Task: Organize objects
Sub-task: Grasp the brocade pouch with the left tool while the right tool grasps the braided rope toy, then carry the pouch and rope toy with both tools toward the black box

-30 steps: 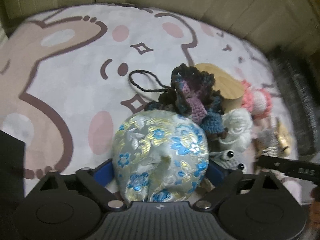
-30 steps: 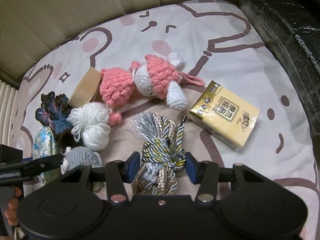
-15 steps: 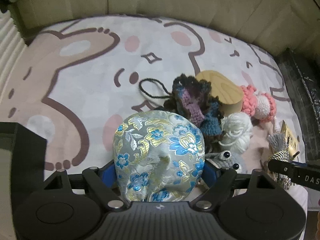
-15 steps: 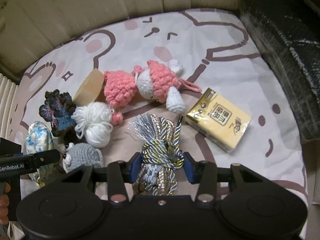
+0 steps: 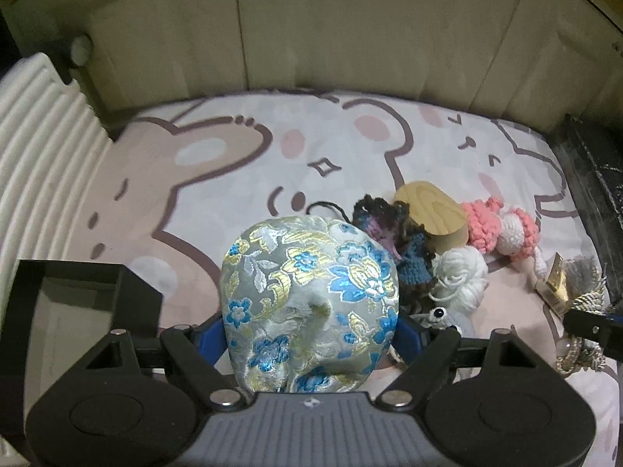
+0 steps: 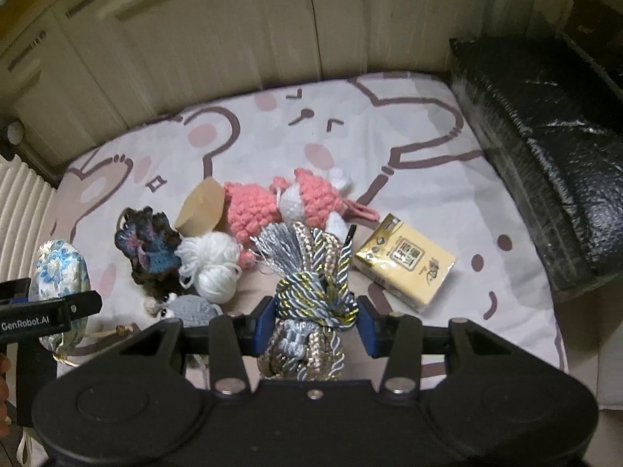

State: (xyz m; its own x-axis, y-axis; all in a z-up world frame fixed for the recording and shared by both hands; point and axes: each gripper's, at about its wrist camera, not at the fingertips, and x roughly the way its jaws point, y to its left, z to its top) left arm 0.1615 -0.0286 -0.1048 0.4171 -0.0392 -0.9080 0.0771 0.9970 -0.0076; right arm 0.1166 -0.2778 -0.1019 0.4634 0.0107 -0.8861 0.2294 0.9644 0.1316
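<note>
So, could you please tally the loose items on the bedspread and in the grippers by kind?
Crochet or yarn pieces: 4
Brocade pouch: 1
Tasselled cord bundle: 1
Tissue pack: 1
Wooden piece: 1
Total: 8

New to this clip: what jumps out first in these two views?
The left tool is clamped on a silver brocade pouch with blue and gold flowers, filling the left view. The right tool grips a knotted grey-gold tassel cord. Behind them, on the cartoon-print sheet, lie a pink crochet doll and a yellow tissue pack.
</note>
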